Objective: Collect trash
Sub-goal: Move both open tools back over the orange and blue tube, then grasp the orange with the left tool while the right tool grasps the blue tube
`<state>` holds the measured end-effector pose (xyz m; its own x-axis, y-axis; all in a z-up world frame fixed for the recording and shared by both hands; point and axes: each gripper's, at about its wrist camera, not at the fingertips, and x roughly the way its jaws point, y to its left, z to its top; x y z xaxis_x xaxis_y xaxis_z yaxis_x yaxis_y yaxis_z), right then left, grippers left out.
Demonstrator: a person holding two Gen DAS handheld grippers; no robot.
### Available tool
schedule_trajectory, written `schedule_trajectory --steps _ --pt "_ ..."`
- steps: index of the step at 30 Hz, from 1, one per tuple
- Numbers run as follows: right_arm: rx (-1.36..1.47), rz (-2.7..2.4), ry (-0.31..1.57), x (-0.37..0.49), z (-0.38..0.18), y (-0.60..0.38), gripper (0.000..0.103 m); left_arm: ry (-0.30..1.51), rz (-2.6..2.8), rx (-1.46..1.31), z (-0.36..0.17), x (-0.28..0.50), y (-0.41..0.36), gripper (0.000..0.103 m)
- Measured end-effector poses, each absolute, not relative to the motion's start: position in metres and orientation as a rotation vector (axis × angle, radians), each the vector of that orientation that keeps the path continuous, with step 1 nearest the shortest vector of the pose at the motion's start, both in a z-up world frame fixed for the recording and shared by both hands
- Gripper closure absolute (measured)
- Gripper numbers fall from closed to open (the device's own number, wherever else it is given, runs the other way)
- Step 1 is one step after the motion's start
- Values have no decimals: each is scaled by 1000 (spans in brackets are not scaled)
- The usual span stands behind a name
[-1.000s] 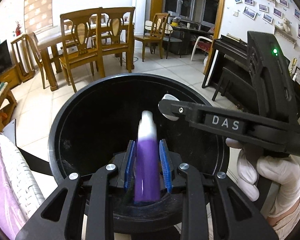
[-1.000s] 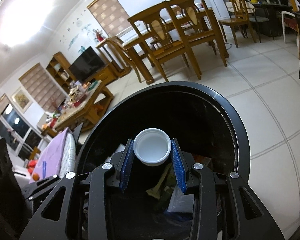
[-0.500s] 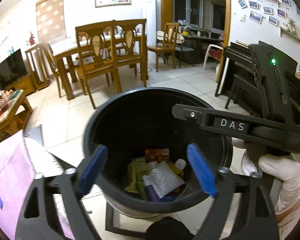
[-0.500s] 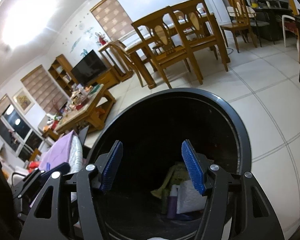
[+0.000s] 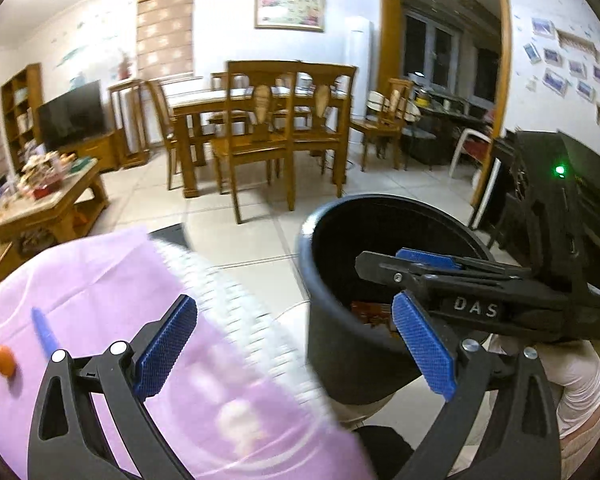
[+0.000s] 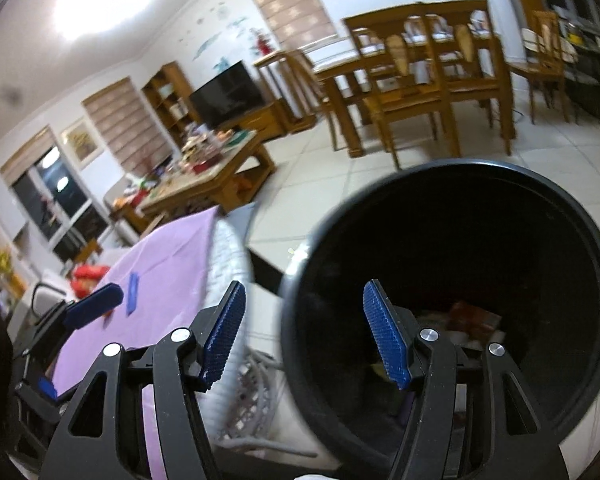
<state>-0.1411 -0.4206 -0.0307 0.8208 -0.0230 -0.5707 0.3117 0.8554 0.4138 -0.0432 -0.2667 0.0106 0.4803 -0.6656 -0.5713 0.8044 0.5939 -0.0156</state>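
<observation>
The left gripper (image 5: 296, 344) is seen with its jaws spread very wide and still opening, and nothing is held between the blue pads (image 5: 166, 346). Its right-hand pad is set in front of the wall of the black trash bin (image 5: 340, 344), while its left-hand pad is placed over the purple cloth (image 5: 100, 280) of a surface edged in white wicker. On that cloth, left of the jaws, a small blue strip (image 5: 44, 334) and an orange ball (image 5: 4, 360) are found.

The right gripper (image 6: 304, 336) is held about half open and empty. The bin's near rim (image 6: 290, 320) is framed between its pads, with one pad over the dark interior and the other outside, before the wicker edge. Collected trash (image 6: 474, 318), partly reddish, is seen lying at the bottom of the bin, beyond and below both sets of jaws.

In the left view the right gripper, marked DAS, is shown reaching over the bin's mouth, gripped by a white-gloved hand (image 5: 576, 376).
</observation>
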Motion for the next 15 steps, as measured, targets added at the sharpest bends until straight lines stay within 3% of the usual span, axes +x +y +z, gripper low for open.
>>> schedule_trajectory --steps 15 --pt "300 42 691 -9 -5 -264 41 683 -471 59 3 73 -82 6"
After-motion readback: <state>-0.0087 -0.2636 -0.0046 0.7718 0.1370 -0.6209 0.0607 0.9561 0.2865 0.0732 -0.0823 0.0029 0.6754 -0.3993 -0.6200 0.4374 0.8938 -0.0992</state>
